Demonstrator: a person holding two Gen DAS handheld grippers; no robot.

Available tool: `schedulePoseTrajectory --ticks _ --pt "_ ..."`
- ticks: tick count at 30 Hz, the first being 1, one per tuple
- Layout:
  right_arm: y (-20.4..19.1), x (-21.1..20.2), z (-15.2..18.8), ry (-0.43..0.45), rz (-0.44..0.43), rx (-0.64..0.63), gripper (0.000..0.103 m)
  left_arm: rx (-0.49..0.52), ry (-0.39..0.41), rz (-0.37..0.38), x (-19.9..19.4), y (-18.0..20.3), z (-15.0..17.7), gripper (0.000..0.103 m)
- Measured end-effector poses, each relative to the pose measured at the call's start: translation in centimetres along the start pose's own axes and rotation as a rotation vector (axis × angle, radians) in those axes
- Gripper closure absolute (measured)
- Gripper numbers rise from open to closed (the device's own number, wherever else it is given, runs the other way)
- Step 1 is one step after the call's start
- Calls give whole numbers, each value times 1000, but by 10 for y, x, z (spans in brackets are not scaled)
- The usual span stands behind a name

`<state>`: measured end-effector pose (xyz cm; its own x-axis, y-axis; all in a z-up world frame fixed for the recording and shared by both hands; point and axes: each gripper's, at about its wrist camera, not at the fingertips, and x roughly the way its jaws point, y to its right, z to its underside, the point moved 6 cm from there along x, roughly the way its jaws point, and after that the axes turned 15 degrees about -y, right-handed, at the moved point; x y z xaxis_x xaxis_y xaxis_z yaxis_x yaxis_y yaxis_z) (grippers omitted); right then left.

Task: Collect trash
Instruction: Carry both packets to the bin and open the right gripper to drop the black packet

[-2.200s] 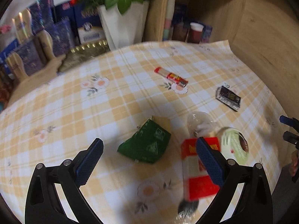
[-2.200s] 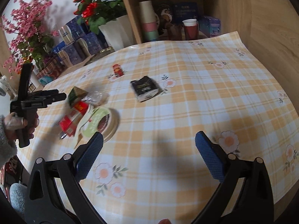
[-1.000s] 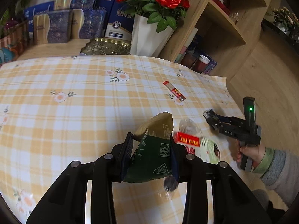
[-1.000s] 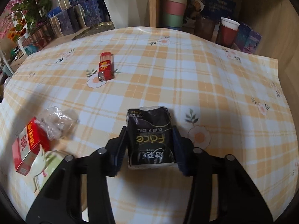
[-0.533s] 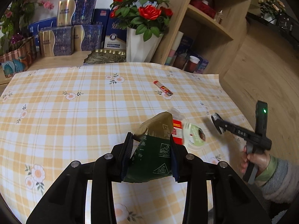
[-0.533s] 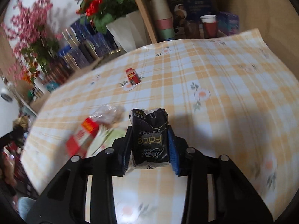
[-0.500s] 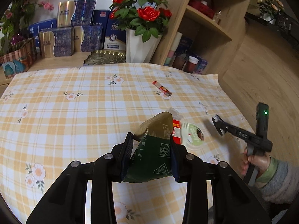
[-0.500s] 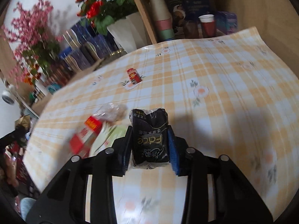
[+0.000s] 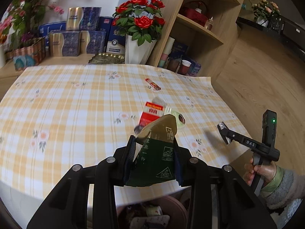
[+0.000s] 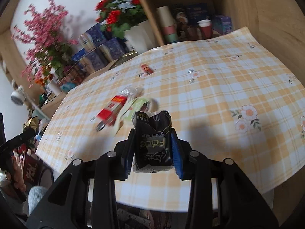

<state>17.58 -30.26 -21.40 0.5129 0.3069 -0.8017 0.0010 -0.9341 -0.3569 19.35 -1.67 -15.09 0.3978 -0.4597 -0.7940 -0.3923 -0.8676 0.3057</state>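
My left gripper [image 9: 154, 148] is shut on a dark green and gold packet [image 9: 156, 158], held above the near edge of the checked table [image 9: 76, 105]. My right gripper [image 10: 152, 141] is shut on a black tissue packet [image 10: 153, 143], also lifted over the table's near edge. On the cloth lie a red box [image 9: 151, 112], a crumpled clear wrapper [image 9: 159, 101], a round green-and-white lid [image 9: 179, 119] and a red lighter [image 9: 152, 84]. Under the table edge a brownish bin [image 9: 179, 208] with rubbish in it shows between my left fingers. The right gripper [image 9: 224, 131] appears at the right, held by a hand [image 9: 261, 171].
A white vase of red roses [image 9: 139, 47], blue and gold boxes [image 9: 76, 38] and a wooden shelf unit [image 9: 200, 30] with cups stand behind the table. Wooden floor lies to the right. In the right wrist view the left gripper [image 10: 28, 131] shows at the left edge.
Both grippers have drawn back from the table middle and risen, each carrying its packet. The table's near edge and the bin below it have come into view. The right gripper has rolled.
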Motion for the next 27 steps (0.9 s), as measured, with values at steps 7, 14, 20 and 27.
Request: schedulePoseTrajectory --ticks 7,14,20,27 --pt "-53 10 43 -70 -48 -134 66 -45 35 -17 -29 -2 42 68" --pt "-97 35 98 -167 -85 -238 66 -80 49 -30 -45 -5 87 68" --pt "-118 52 129 -231 -97 -281 66 -88 30 -48 -50 -8 118 68" --pt "-132 64 148 -278 -112 -321 62 -97 14 -58 -50 -8 137 68"
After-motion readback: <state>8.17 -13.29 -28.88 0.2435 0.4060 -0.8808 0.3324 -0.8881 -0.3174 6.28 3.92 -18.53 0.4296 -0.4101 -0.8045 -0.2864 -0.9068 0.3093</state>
